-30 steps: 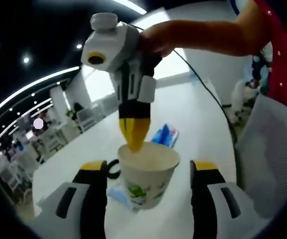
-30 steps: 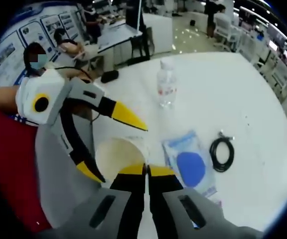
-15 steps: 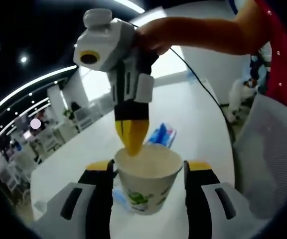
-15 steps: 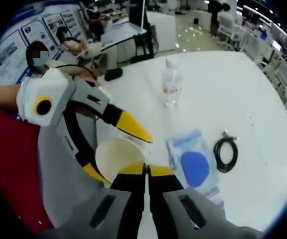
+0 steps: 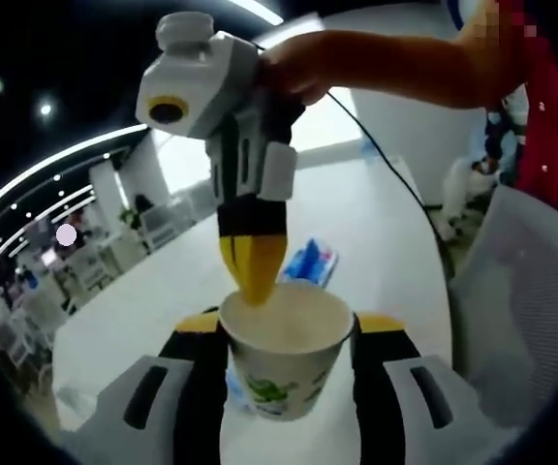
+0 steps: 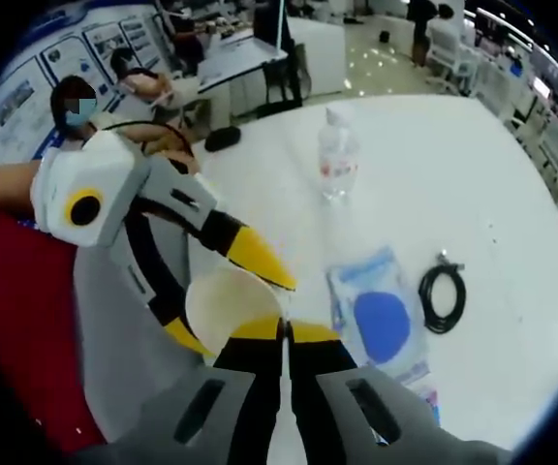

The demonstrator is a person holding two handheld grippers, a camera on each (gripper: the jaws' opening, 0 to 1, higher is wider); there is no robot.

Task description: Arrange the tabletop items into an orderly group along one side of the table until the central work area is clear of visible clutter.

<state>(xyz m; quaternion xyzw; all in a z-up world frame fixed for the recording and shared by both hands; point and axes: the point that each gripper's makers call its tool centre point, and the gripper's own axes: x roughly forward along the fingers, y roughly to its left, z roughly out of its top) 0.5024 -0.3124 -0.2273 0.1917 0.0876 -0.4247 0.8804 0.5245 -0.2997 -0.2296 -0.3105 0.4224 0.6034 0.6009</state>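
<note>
A white paper cup [image 5: 284,363] with a green print is held above the white table [image 5: 376,223]. My left gripper [image 5: 289,325] has its two black, yellow-tipped jaws pressed against the cup's sides. From above, my right gripper [image 5: 253,279] comes down with its yellow tips pinched on the cup's far rim. In the right gripper view my right gripper [image 6: 284,329] is shut at the edge of the cup [image 6: 223,291]. There my left gripper [image 6: 229,302] reaches in from the left, one finger on either side of the cup.
On the table [image 6: 473,184] stand a clear water bottle [image 6: 338,160], a blue-and-clear packet [image 6: 376,320] and a coiled black cable [image 6: 444,298]. A small black object [image 6: 223,142] lies at the far edge. A grey chair [image 5: 521,291] is beside the table.
My left gripper's jaws have closed in from wide apart until they touch the cup's sides. The right gripper has kept its pinch on the rim.
</note>
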